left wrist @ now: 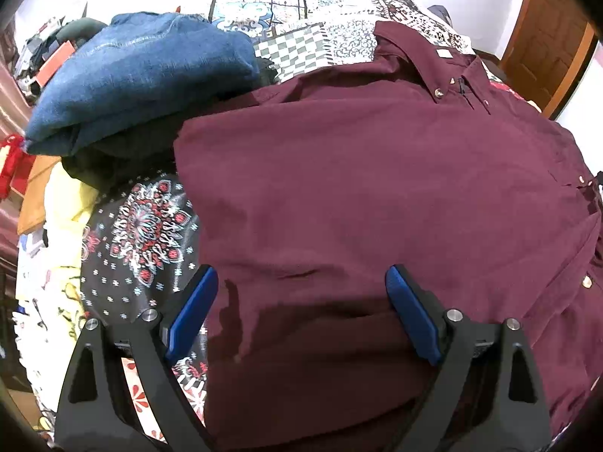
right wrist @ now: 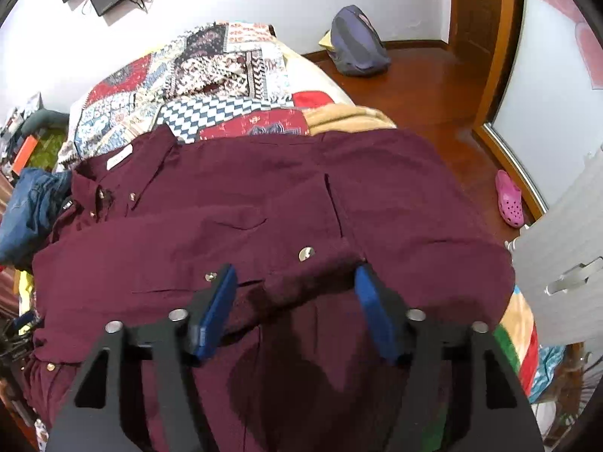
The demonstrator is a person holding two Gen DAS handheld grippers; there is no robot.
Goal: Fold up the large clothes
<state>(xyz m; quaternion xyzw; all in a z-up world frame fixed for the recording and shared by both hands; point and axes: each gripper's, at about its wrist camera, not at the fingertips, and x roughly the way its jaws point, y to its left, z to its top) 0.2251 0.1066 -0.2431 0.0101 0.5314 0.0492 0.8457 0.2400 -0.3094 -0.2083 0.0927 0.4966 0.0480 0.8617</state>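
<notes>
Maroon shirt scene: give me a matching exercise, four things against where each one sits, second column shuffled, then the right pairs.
Things:
1. maroon shirt
2. folded jeans
3. backpack
4. pink clog

Places:
A. on the wooden floor against the white wall
B. spread on the bed under both open grippers
C. on the floor by the door frame
D. stacked on the bed beside the shirt's collar end

Pairs: 1-B, 2-D, 3-A, 4-C.

The left gripper and right gripper both hover open over the shirt.
</notes>
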